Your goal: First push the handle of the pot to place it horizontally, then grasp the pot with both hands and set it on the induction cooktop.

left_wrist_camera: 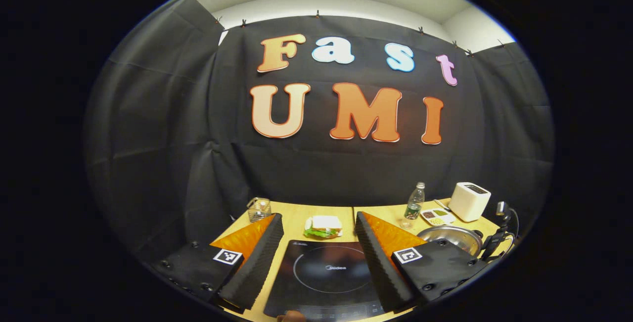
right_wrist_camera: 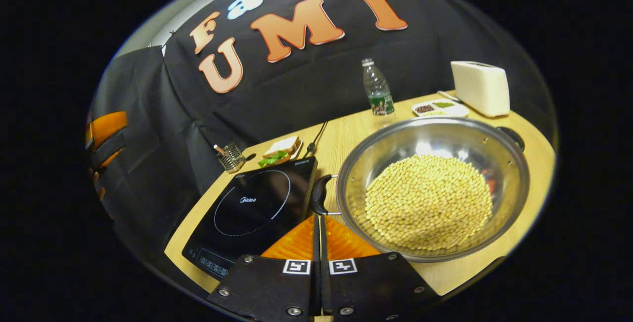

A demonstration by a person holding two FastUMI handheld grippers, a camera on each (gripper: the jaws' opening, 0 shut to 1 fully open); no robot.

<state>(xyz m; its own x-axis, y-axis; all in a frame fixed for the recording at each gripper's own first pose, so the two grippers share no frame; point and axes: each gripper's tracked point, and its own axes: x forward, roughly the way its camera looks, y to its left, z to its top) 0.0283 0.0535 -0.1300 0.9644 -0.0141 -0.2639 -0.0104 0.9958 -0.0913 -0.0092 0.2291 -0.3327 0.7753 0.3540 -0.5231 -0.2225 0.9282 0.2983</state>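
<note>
**Q:** Right gripper view first: what is the right tool (right_wrist_camera: 319, 220) doing?

**A:** Its two fingers are pressed together with no gap and nothing between them. Their joined tips sit right at the dark handle (right_wrist_camera: 320, 194) on the near-left side of the pot (right_wrist_camera: 432, 188); whether they actually touch it, I cannot tell. The posture reads as a pushing one, not a grasp.

**Q:** And the pot itself?

**A:** A wide steel pot, heaped with pale beans (right_wrist_camera: 429, 202), stands on the wooden surface (right_wrist_camera: 346, 139) just to the right of the induction cooktop (right_wrist_camera: 252, 208). A second dark handle (right_wrist_camera: 512, 136) shows at its far rim. The cooktop's glass is bare.

**Q:** Left gripper view: where is the left tool (left_wrist_camera: 319, 255)?

**A:** Held wide open over the cooktop (left_wrist_camera: 321, 277), gripping nothing, with the glass plate showing between its fingers. The pot's rim (left_wrist_camera: 450, 238) peeks out to its right.

**Q:** So how far along is the job?

**A:** Early, by my reading. The handle push looks in hand or about to begin; whether the handle already lies flat is hard to judge. The two-tool grasp and the lift onto the cooktop both remain.

**Q:** Anything else on the surface?

**A:** A sandwich (right_wrist_camera: 282, 151), a wire holder (right_wrist_camera: 230, 158), a water bottle (right_wrist_camera: 377, 88), a small dish (right_wrist_camera: 440, 109) and a white toaster (right_wrist_camera: 480, 87), all beyond the pot and cooktop.
</note>
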